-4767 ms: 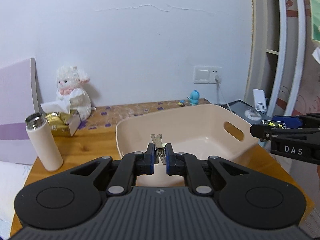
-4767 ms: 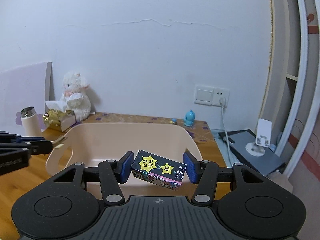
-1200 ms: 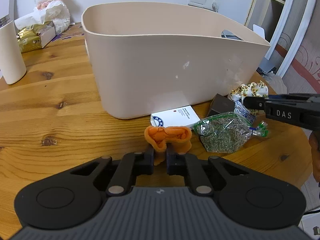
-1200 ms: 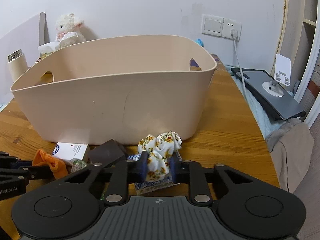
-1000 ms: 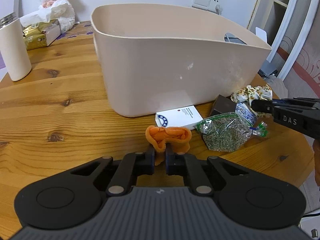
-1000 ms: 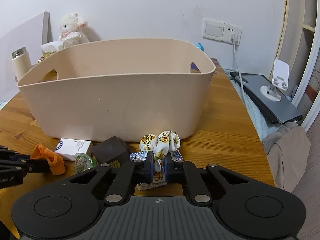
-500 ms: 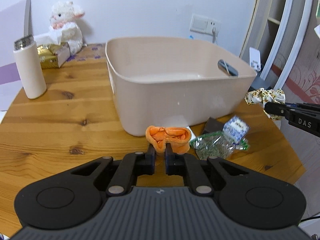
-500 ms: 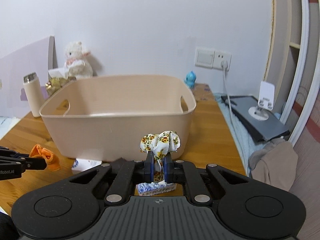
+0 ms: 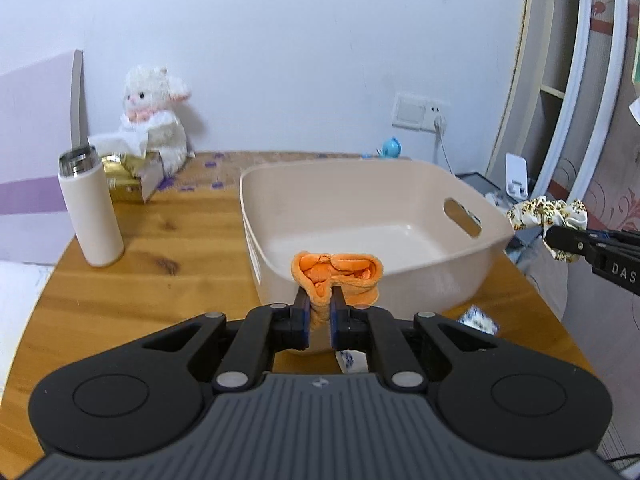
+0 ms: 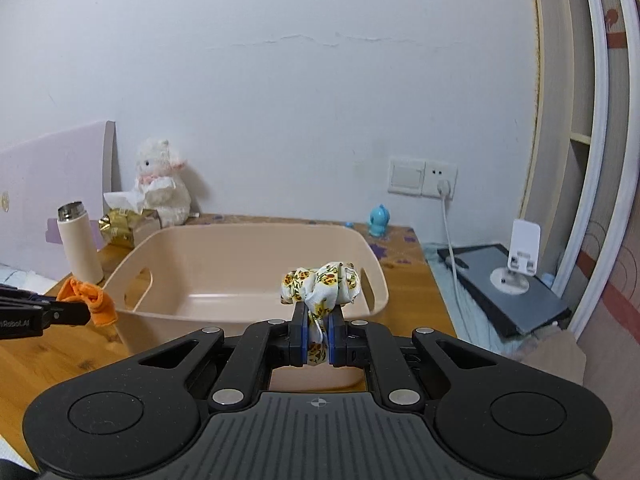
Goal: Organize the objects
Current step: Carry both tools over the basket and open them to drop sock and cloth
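My left gripper (image 9: 319,305) is shut on an orange cloth (image 9: 338,271), held in the air just in front of the beige bin's (image 9: 420,174) near wall. In the right wrist view the same orange cloth (image 10: 90,296) hangs at the bin's left end. A white floral scrunchie (image 10: 322,282) is pinched in my right gripper (image 10: 318,332), which is shut and raised before the beige bin (image 10: 256,236). The left wrist view shows that floral scrunchie (image 9: 548,214) just off the bin's right end. The bin's floor looks bare.
The bin stands on a wooden table (image 9: 132,280). A white flask (image 9: 90,212), a gold tissue box (image 9: 128,176) and a white plush lamb (image 9: 154,120) are at the back left. A blue-white packet (image 9: 478,318) lies by the bin. A tablet (image 10: 504,284) lies off to the right.
Both grippers have risen from the tabletop with their cloth items, from the foot of the bin to about rim height. The bin's inside now shows.
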Tool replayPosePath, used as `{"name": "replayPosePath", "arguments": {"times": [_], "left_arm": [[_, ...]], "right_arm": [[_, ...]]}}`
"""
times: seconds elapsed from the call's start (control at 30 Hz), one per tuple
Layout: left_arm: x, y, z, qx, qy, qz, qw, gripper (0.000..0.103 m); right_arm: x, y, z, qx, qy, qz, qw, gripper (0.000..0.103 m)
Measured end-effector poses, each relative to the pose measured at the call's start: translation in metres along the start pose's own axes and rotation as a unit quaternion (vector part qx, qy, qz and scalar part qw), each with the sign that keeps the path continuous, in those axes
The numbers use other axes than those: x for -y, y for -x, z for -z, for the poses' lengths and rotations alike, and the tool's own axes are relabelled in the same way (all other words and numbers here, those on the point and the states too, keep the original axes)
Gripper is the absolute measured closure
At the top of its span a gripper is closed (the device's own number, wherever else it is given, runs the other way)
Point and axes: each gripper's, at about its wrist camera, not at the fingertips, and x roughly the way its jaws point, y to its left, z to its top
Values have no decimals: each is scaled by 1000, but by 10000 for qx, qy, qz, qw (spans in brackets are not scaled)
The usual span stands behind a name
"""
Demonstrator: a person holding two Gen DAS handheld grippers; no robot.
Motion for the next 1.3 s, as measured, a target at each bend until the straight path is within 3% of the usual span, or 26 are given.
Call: {"name": "replayPosePath", "arguments": {"times": [0.27,0.47,0.77,1.1,1.17,1.2,1.27,1.3], "left_arm": [[5,-29,-20,94,-147,-181,9997,92],[3,-66,-31,-81,-132,-354,9993,92],[10,-121,-32,-508,-411,-591,9961,92],[17,-130,-37,-648,-665,-773,9927,91],[19,-129,-37,-651,-683,-771,9926,89],[20,-127,-38,-635,-690,-759,9927,87],[22,-123,-39,-610,-703,-744,9929,66],[22,-120,-40,-552,-687,-769,9931,47]], "right_arm": [[-15,-22,-14,88,96,-1,9999,94],[-28,-54,-21,-44,221,-8,9997,94],[-34,-108,-19,-545,71,-20,9985,95],[-38,-134,-8,-1019,148,-18,9947,92],[-37,-131,-9,-1018,133,-28,9947,87],[-36,-130,-10,-1002,131,-13,9949,78],[-33,-124,-12,-944,119,-24,9955,69],[-31,-120,-13,-910,110,-30,9958,68]]}}
